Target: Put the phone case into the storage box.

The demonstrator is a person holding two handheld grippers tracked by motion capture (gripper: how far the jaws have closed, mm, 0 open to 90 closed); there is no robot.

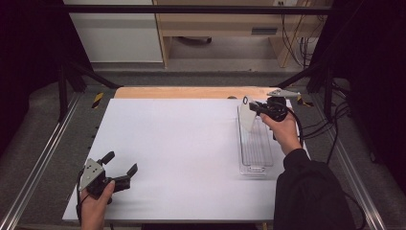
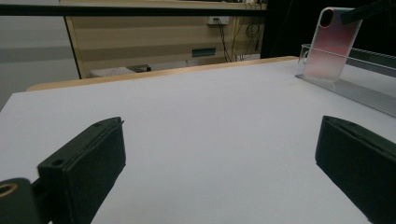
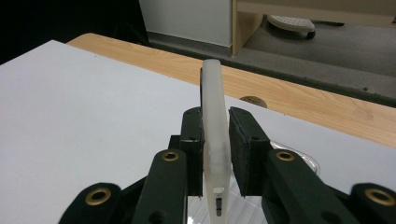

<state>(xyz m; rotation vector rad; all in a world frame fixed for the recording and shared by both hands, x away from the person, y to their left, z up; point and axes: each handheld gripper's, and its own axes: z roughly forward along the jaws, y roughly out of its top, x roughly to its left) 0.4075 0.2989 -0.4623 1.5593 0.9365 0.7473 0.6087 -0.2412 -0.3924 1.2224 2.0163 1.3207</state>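
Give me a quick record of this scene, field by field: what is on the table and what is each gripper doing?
surface: white table
item in hand: translucent phone case, held upright on edge
container: clear ridged tray, at the table's right side
right gripper: jaws on either side of the case, above the tray's far end
left gripper: jaws wide apart, nothing between them, near corner

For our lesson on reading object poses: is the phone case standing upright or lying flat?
Upright. The phone case stands on end at the far end of the clear tray, between the right gripper pads.

White mat point(image 1: 182, 153) bare between hands; clear rack point(image 1: 255, 148) with upright phone case point(image 1: 246, 116) blocks right edge.
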